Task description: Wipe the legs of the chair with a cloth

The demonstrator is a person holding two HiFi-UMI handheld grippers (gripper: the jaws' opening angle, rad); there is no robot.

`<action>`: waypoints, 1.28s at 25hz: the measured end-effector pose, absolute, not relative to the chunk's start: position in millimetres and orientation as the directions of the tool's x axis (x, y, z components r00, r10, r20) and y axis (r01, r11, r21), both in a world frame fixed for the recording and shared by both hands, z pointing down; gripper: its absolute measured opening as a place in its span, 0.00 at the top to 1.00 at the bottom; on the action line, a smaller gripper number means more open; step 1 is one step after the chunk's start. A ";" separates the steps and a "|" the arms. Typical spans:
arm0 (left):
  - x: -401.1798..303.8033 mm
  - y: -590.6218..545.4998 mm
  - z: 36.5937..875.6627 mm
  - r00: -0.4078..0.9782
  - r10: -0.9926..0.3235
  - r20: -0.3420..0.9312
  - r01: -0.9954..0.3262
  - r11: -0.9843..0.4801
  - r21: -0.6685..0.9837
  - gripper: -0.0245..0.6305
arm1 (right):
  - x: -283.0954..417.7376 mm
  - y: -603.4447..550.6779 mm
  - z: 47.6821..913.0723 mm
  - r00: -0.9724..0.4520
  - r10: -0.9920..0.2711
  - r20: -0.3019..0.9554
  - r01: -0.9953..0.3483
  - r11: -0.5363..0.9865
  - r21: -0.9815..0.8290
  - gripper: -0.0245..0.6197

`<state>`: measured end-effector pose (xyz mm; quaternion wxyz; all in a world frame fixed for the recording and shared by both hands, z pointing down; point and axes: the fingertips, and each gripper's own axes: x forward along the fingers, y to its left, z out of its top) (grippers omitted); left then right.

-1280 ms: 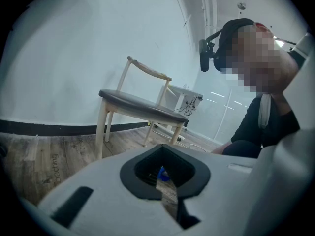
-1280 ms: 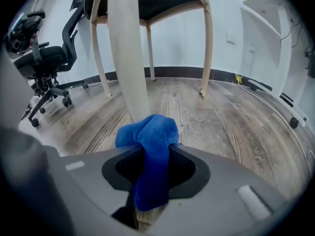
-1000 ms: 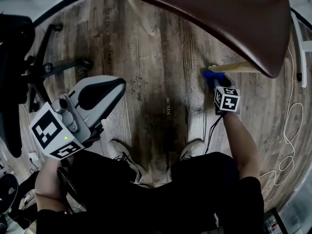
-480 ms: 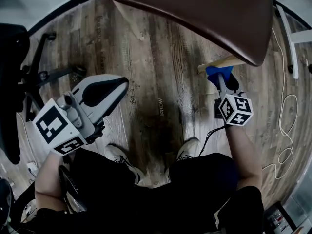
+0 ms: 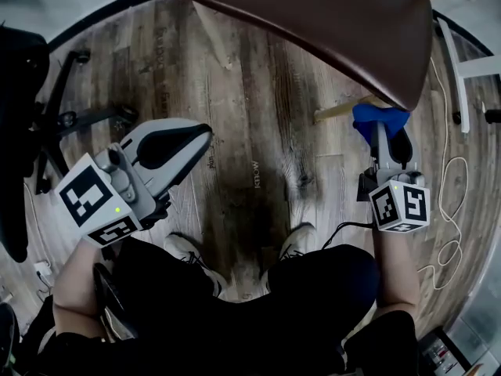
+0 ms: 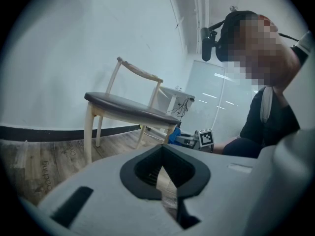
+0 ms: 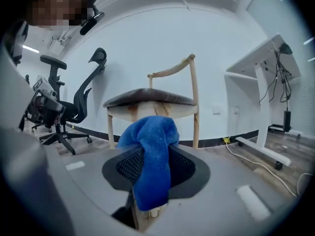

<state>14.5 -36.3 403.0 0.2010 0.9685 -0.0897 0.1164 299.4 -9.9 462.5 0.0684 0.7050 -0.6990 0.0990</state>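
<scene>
The wooden chair with a brown seat (image 5: 313,22) stands in front of me, and one pale leg (image 5: 340,110) slants out from under the seat. My right gripper (image 5: 382,134) is shut on a blue cloth (image 5: 380,118), which it holds just right of that leg, off the wood. In the right gripper view the blue cloth (image 7: 152,151) hangs out of the right gripper (image 7: 150,181) and hides the chair's (image 7: 152,100) front leg. My left gripper (image 5: 205,135) hovers at the left over the floor, shut and empty. The left gripper view shows the chair legs (image 6: 88,132) from the side.
A black office chair (image 5: 47,116) with a star base stands at the left. A white desk frame (image 7: 266,82) and a loose cable (image 5: 454,202) lie to the right. Plank floor (image 5: 250,131) spreads between the grippers. My shoes (image 5: 297,241) are below.
My right gripper has drawn back and to the right with the blue cloth, away from the leg's foot. The left gripper has barely shifted.
</scene>
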 end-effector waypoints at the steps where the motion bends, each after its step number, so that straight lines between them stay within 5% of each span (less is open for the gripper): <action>1: 13.3 -36.1 401.8 0.958 -0.127 0.258 -0.220 -0.903 0.369 0.95 | 298.2 -8.8 456.3 0.007 -0.974 0.226 -0.999 -0.016 -0.039 0.76; 16: -1.3 -32.3 388.4 0.969 -0.134 0.210 -0.206 -0.903 0.376 0.95 | 266.2 2.6 416.9 -0.054 -0.984 0.170 -0.981 0.020 -0.195 0.76; 32: -17.0 -25.9 375.3 0.972 -0.146 0.182 -0.203 -0.912 0.357 0.95 | 173.1 -74.5 425.5 -0.303 -0.939 0.164 -0.909 0.233 -0.345 0.76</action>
